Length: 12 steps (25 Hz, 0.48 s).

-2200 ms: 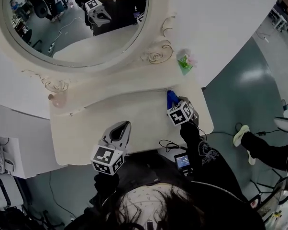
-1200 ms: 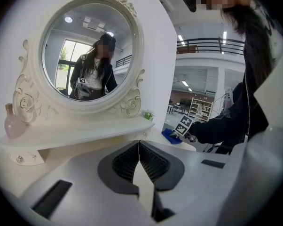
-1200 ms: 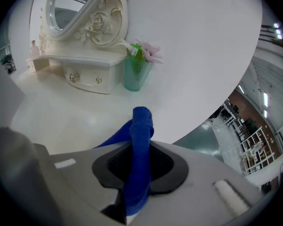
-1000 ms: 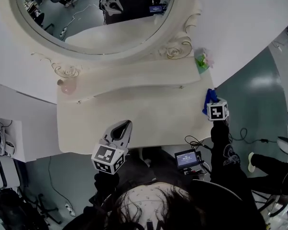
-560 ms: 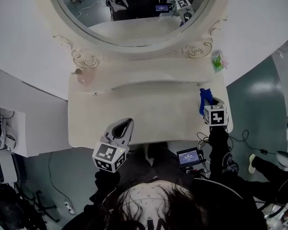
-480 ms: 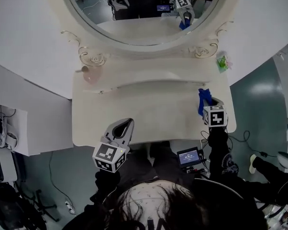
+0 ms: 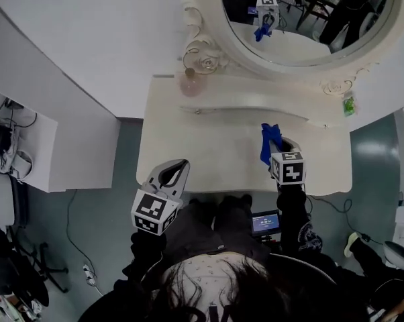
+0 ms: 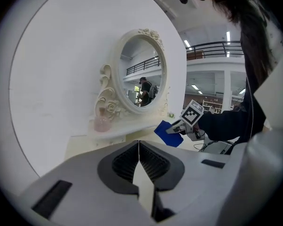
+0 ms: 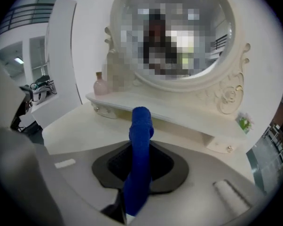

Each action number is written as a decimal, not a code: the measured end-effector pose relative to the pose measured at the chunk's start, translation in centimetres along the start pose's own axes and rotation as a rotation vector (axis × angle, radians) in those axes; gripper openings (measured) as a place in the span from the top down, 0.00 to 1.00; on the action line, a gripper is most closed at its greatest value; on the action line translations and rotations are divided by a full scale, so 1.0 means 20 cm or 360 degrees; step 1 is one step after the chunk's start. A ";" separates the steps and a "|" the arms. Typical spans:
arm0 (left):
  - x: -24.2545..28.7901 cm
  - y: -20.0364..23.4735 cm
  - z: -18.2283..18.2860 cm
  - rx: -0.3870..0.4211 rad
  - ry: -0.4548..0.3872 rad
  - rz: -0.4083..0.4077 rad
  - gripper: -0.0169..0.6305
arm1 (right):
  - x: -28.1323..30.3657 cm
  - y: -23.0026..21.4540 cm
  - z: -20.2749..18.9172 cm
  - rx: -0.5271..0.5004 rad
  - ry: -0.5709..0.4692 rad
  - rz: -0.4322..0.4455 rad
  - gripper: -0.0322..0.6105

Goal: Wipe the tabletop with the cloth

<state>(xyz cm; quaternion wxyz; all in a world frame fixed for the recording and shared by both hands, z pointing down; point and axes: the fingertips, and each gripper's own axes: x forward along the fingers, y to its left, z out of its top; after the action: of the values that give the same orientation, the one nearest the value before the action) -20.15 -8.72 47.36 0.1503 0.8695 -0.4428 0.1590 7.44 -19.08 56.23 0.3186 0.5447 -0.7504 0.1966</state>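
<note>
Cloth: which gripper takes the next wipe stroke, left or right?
Right. The right gripper is shut on the blue cloth over the tabletop; the left gripper is shut, empty, near the front edge.

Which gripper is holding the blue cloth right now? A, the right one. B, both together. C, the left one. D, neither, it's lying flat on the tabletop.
A: the right gripper has its jaws closed on the blue cloth, while the left gripper is closed with nothing between its jaws.
</note>
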 end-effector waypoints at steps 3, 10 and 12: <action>-0.14 0.12 -0.05 -0.0042 -0.0020 0.0069 0.97 | 0.07 0.34 0.10 -0.0055 -0.0035 0.0125 0.84; -0.42 0.32 -0.18 -0.0148 -0.0049 0.0241 0.97 | 0.24 1.11 0.29 -0.0288 -0.0077 0.0425 0.84; -0.50 0.36 -0.21 -0.0174 -0.0053 0.0288 0.97 | 0.28 1.31 0.32 -0.0346 -0.0079 0.0500 0.84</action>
<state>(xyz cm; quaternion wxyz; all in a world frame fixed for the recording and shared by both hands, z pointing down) -32.25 -3.89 48.02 0.1752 0.8190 -0.5300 0.1331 -20.20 -18.47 56.82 0.3225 0.3878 -0.8507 0.1482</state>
